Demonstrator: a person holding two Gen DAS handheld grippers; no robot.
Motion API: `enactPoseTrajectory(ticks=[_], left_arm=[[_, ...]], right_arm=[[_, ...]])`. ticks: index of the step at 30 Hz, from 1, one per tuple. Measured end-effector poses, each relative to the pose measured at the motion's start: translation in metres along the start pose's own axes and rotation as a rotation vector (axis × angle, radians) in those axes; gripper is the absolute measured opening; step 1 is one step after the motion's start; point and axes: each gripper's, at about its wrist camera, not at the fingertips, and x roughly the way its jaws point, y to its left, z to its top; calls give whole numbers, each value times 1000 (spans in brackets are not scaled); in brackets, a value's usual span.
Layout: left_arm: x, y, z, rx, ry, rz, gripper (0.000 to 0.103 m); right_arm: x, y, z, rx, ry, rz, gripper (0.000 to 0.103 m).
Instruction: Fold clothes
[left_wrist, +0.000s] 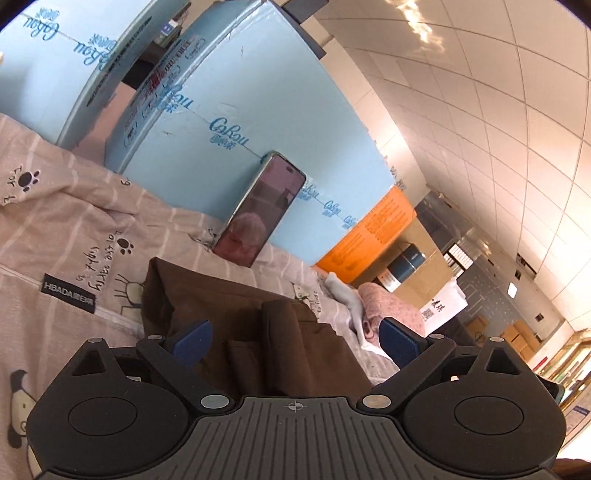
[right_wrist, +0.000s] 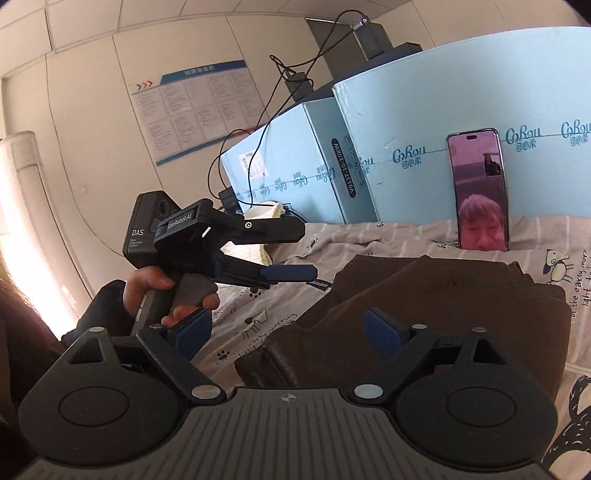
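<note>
So I've got the brown garment (right_wrist: 436, 306) lying folded up in a chunky pile on the bed sheet (right_wrist: 258, 317), the pinkish-grey one with paw prints and little cartoon doodles all over it. My right gripper (right_wrist: 291, 338) is right over the near edge of the pile, fingers spread wide with nothing between the blue pads (right_wrist: 380, 328), so it's not grabbing anything. My left gripper (left_wrist: 295, 341) is the same story from its own camera: wide open, blue pads (left_wrist: 194, 341) either side of the brown fabric (left_wrist: 258, 332) below, holding nothing. In the right wrist view you can also see that left gripper (right_wrist: 295, 251) off to the side of the pile, up above the sheet, with my left hand (right_wrist: 166, 295) wrapped round the handle.

Behind the clothes there's a phone (right_wrist: 480, 192) propped upright against a light blue box (right_wrist: 424, 110), screen on, bottom edge tucked into the sheet. A second blue box (right_wrist: 280, 155) sits beside it with black cables (right_wrist: 240, 147) draped over it. Further along the bed in the left view there's something pink and fuzzy (left_wrist: 391, 306), can't tell what exactly
</note>
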Motion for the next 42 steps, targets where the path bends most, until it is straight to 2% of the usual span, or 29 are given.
enactPoseTrajectory(ticks=[6, 9, 15, 20, 24, 26, 29, 33, 35, 36, 39, 42], left_arm=[[50, -4, -3, -28, 198, 80, 98], [61, -9, -9, 22, 219, 107, 97], [59, -29, -22, 217, 133, 217, 97], [51, -32, -17, 234, 93, 253, 98], [44, -43, -13, 284, 45, 329, 98], [39, -54, -11, 332, 17, 381, 98], [31, -73, -9, 389, -31, 461, 101], [25, -98, -3, 421, -60, 544, 102], [20, -112, 0, 444, -93, 589, 102], [18, -118, 1, 457, -118, 612, 102], [14, -125, 7, 475, -205, 661, 102], [21, -125, 17, 472, -241, 693, 101]], right_arm=[[-15, -43, -8, 146, -18, -110, 90], [-16, -57, -11, 206, -18, -129, 90], [-18, -61, -13, 226, -37, -137, 90], [-16, -61, -11, 230, -52, -156, 90], [-17, -59, -7, 225, -73, -190, 91], [-17, -54, 0, 212, -80, -233, 94], [-15, -40, 22, 190, -75, -357, 95], [-2, -26, 56, 187, 13, -530, 99], [5, -21, 67, 195, 36, -589, 99], [7, -18, 71, 204, 24, -606, 99], [9, -16, 78, 226, -22, -577, 97], [16, -16, 85, 215, -34, -612, 83]])
